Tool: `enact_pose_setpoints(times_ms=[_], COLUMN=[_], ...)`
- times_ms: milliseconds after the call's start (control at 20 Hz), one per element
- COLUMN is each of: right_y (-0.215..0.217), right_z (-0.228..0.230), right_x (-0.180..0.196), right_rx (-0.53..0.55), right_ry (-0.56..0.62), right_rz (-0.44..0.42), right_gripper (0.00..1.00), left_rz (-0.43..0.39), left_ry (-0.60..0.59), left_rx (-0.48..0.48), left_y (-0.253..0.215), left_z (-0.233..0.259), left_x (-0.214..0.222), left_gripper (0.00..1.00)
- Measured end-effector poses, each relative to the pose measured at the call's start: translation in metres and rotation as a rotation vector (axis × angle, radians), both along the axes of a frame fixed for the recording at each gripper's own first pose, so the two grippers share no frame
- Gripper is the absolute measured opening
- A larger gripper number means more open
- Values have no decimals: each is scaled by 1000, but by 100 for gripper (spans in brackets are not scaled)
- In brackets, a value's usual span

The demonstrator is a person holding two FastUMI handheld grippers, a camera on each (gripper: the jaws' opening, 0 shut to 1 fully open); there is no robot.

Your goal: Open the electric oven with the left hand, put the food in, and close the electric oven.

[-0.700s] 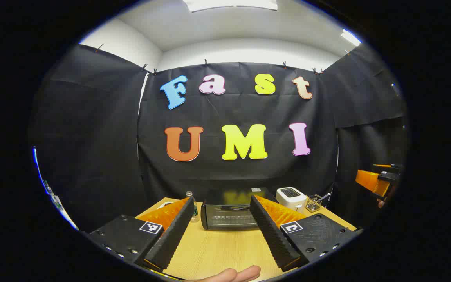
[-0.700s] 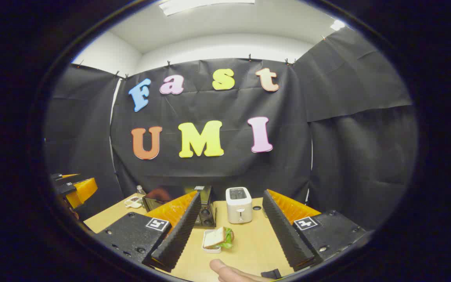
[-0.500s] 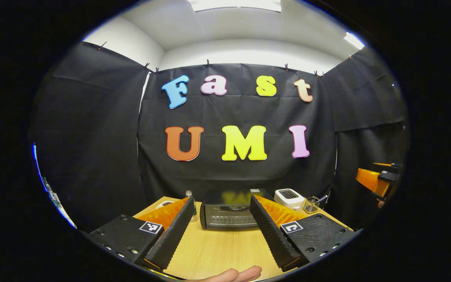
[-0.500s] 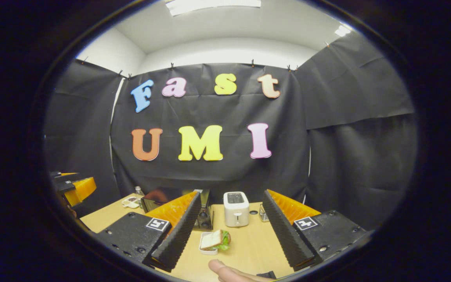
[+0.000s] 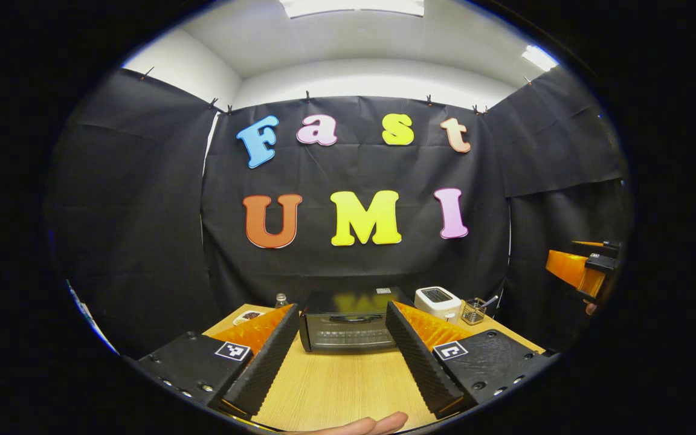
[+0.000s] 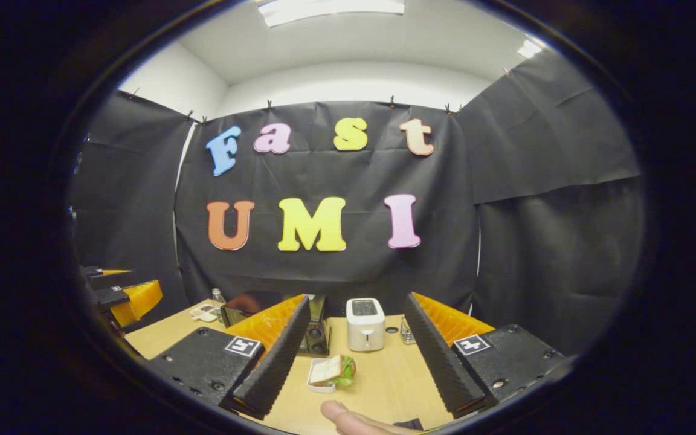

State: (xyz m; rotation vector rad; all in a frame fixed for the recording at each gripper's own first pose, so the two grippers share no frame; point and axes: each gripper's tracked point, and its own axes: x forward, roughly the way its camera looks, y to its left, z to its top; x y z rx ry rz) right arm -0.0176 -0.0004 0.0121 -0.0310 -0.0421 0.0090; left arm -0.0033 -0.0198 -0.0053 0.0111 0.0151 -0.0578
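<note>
**Left tongs drifting over to line up on the oven, door not touched yet**

Not much has changed in the last bit, but it counts. In the left gripper view the electric oven [image 5: 348, 320] has slid a touch left and sits a bit fuller between the fingers than it did a moment ago, so the left tongs [image 5: 341, 356] look to be squaring up on it. They're spread wide, holding nothing, with the oven well ahead on the bench [image 5: 342, 386]. Door looks closed, handle across the top of the glass.

The right tongs [image 6: 360, 362] are wide and empty too. The food [image 6: 333, 370], a sandwich in a small white tray, lies on the bench between the fingers, just in front of the white toaster [image 6: 365, 323]. It's barely shifted in that view, so the right side seems to be waiting.

My read: this is only the approach, and the opening is all to come.
</note>
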Motion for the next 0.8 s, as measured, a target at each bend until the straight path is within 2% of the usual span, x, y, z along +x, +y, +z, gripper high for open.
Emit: enact_pose_setpoints(times_ms=[250,500,550,600,650,800], right_y=[-8,-17,-20,-21,-21,-16], right_z=[3,4,5,4,3,-1], right_x=[-2,0,1,3,4,7], right_rx=[18,28,33,41,48,55], right_ry=[-26,-65,-69,-72,-70,-67], right_rz=[0,6,6,2,5,21], right_gripper=[100,100,90,100,90,90], left_rz=[6,-30,-33,-39,-44,-60], left_ry=[11,68,88,109,134,193], left_rx=[38,43,47,51,53,25], left_y=[-6,-31,-35,-41,-47,-59], left_z=[-13,-47,-56,-66,-77,-105], left_x=[29,91,102,117,133,180], left_gripper=[94,95,95,95,95,95])
